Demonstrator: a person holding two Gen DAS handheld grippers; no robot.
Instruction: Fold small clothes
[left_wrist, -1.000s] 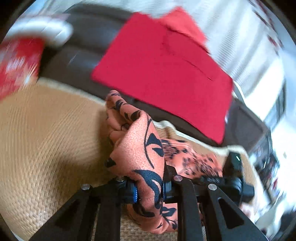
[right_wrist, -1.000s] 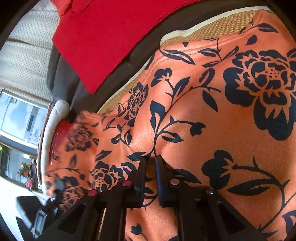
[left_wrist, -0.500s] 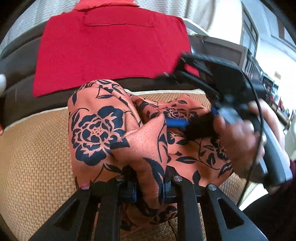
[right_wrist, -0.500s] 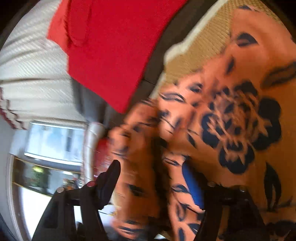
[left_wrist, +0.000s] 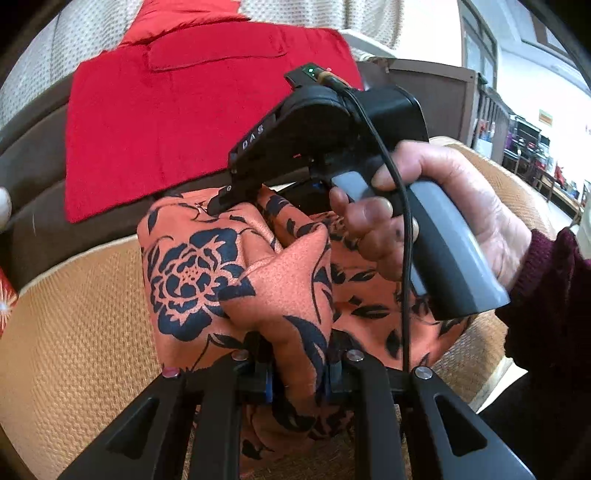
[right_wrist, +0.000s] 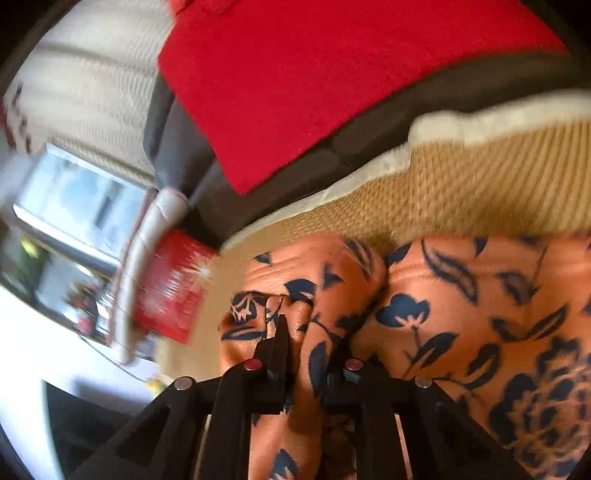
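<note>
An orange garment with dark blue flowers lies bunched on a woven tan mat. My left gripper is shut on a raised fold of it at the near edge. In the left wrist view a hand holds the right gripper's grey handle, and its black fingers dip into the cloth at the garment's far edge. The right wrist view shows the right gripper shut on a bunched ridge of the orange garment. The pads themselves are hidden by the fabric.
A flat red cloth lies on the dark brown seat behind the mat, also the red cloth in the right wrist view. A red box with white sparks stands past the mat's left end. A dark red sleeve enters from the right.
The left gripper carried its fold across the mat and rolled, bringing the right gripper into its view. The right gripper let go, opened wide, then closed on a bunched fold.
</note>
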